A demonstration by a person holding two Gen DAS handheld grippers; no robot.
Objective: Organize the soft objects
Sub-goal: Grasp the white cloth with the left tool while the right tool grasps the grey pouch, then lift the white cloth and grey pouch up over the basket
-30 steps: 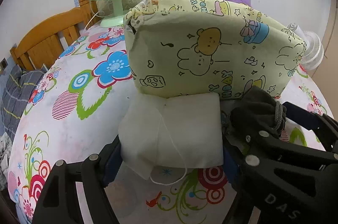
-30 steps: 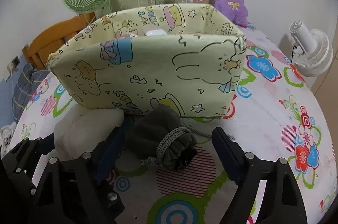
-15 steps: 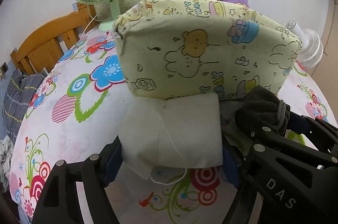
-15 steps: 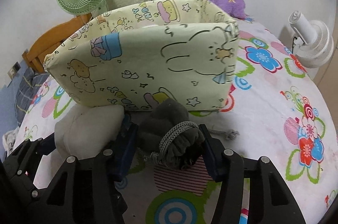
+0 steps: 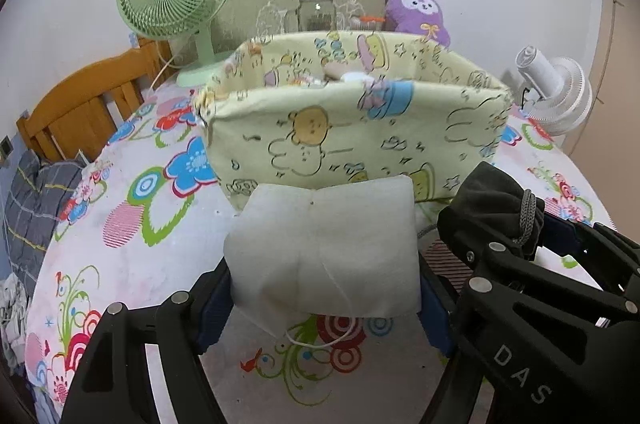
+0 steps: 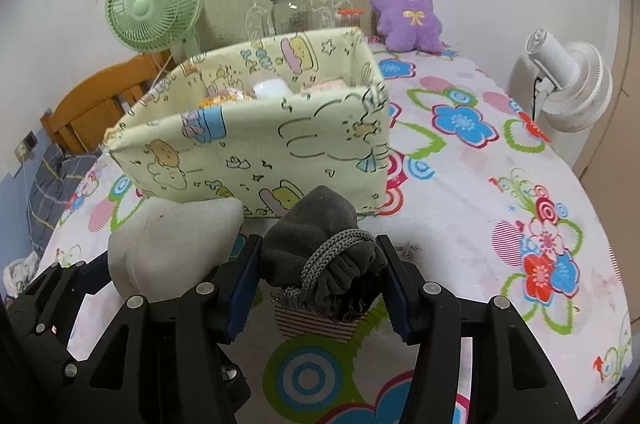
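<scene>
My left gripper (image 5: 326, 290) is shut on a white cloth pouch (image 5: 326, 244), its blue pads pressing both sides, the pouch lifted off the bedsheet. My right gripper (image 6: 318, 282) is shut on a dark grey drawstring pouch (image 6: 320, 248) with a braided grey cord, also raised. Both pouches hang just in front of the yellow cartoon-print fabric bin (image 5: 352, 139), whose open top shows a few soft items inside. In the right wrist view the bin (image 6: 256, 139) stands behind the grey pouch, with the white pouch (image 6: 168, 244) to its left.
A green desk fan (image 6: 150, 7), a glass jar with a green lid (image 6: 290, 3) and a purple plush toy (image 6: 406, 11) stand behind the bin. A white fan (image 6: 570, 85) sits at the right edge. A wooden headboard (image 5: 84, 99) is at the left of the flowered bedsheet.
The right gripper closed on the grey pouch. Both grippers rose with their pouches, so the bin's open top and contents came into view.
</scene>
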